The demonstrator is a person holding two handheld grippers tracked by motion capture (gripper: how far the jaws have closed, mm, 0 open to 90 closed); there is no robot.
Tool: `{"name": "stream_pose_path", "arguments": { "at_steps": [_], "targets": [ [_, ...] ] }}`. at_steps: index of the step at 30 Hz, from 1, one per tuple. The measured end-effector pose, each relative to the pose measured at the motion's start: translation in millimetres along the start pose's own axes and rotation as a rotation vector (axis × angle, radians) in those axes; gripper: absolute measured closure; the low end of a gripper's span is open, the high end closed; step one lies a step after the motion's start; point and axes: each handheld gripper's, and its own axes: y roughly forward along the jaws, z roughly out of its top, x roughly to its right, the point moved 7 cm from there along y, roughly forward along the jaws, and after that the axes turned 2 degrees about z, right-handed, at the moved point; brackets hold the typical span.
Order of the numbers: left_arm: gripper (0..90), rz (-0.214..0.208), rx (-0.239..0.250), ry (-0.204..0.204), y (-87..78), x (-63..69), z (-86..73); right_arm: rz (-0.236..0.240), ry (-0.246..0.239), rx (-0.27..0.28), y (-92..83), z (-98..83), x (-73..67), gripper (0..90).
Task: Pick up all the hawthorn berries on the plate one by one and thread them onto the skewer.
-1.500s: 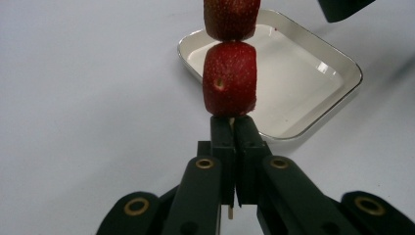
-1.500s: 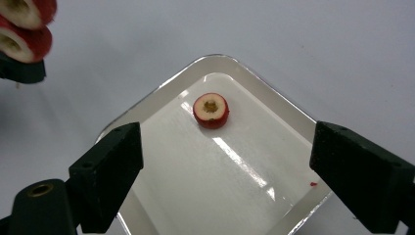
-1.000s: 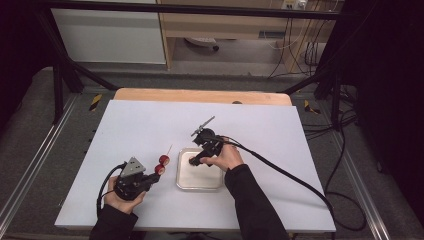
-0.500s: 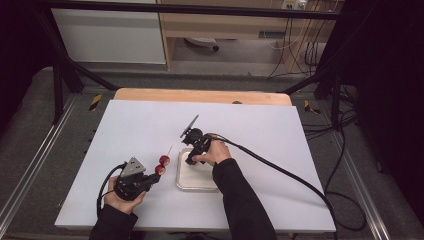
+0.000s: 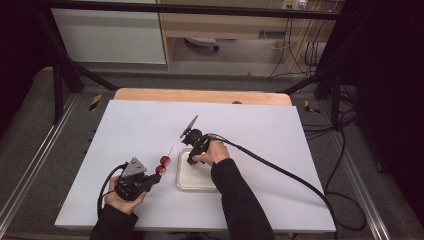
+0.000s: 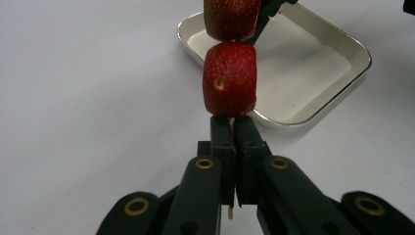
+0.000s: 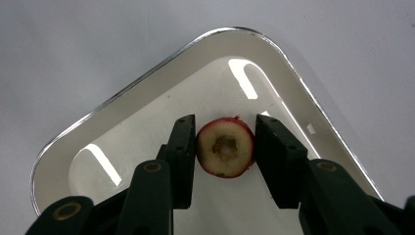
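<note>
Fruit slice [image 7: 225,153] between closing jaws, perhaps touching.

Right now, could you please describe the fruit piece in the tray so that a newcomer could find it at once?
On the white table lies a shiny metal tray. In it sits one red fruit slice, between the right tongs. Unlike the two red pieces threaded on the skewer, it lies loose, showing a pale cut face with a hollow core.

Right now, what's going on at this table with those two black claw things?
A person is threading red fruit onto a skewer. The left gripper is clamped on the skewer, which already carries two fruit pieces. The right gripper has been closing around another fruit piece in the metal tray, one jaw touching it.
</note>
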Motion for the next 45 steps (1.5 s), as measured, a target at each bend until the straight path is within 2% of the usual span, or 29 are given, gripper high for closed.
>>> {"name": "stream_pose_path", "arguments": {
  "at_steps": [3, 6, 9, 12, 16, 22, 27, 28, 32, 36, 39, 42, 45],
  "targets": [
    [88.5, 0.000, 0.000, 0.002, -0.1, 0.1, 0.1, 0.004, 0.020, 0.009, -2.8, 0.2, -0.3, 61.3],
    [88.5, -0.001, 0.004, 0.005, -0.8, 1.1, 0.6, 0.021, 0.047, 0.053, -12.2, 1.6, -2.7, 61.4],
    [88.5, -0.001, 0.008, 0.006, -1.8, 2.4, 1.4, 0.037, 0.079, 0.128, -27.0, 1.4, -6.0, 61.4],
    [88.5, -0.001, 0.011, 0.010, -2.0, 4.6, 2.5, 0.050, 0.128, 0.231, -44.0, -2.5, -7.9, 61.4],
    [88.5, -0.006, 0.021, 0.010, -1.7, 10.0, 4.8, 0.085, 0.216, 0.439, -67.6, -11.0, -7.1, 61.4],
    [88.5, -0.016, 0.037, -0.007, -1.1, 20.3, 8.9, 0.183, 0.322, 0.765, -97.6, -25.8, -13.4, 61.4],
    [88.5, -0.020, 0.048, -0.013, -0.4, 29.2, 12.1, 0.233, 0.394, 0.960, -107.5, -36.1, -19.6, 61.5],
    [88.5, -0.023, 0.049, -0.012, -0.1, 31.3, 12.8, 0.245, 0.405, 0.983, -108.4, -37.5, -22.1, 61.5],
    [88.4, -0.037, 0.055, -0.022, 1.8, 41.4, 15.8, 0.241, 0.422, 1.093, -111.0, -39.8, -29.0, 61.6],
    [88.4, -0.052, 0.065, -0.053, 3.3, 50.7, 19.6, 0.230, 0.439, 1.199, -114.6, -38.4, -34.5, 61.6],
    [88.4, -0.061, 0.069, -0.072, 5.1, 56.6, 22.2, 0.200, 0.442, 1.278, -115.8, -37.9, -37.2, 61.6],
    [88.4, -0.065, 0.070, -0.082, 7.2, 60.6, 23.8, 0.167, 0.436, 1.331, -115.6, -38.1, -39.5, 61.6],
    [88.4, -0.067, 0.071, -0.090, 8.0, 61.5, 24.4, 0.155, 0.425, 1.365, -114.6, -38.4, -42.6, 61.6]
  ]
}}
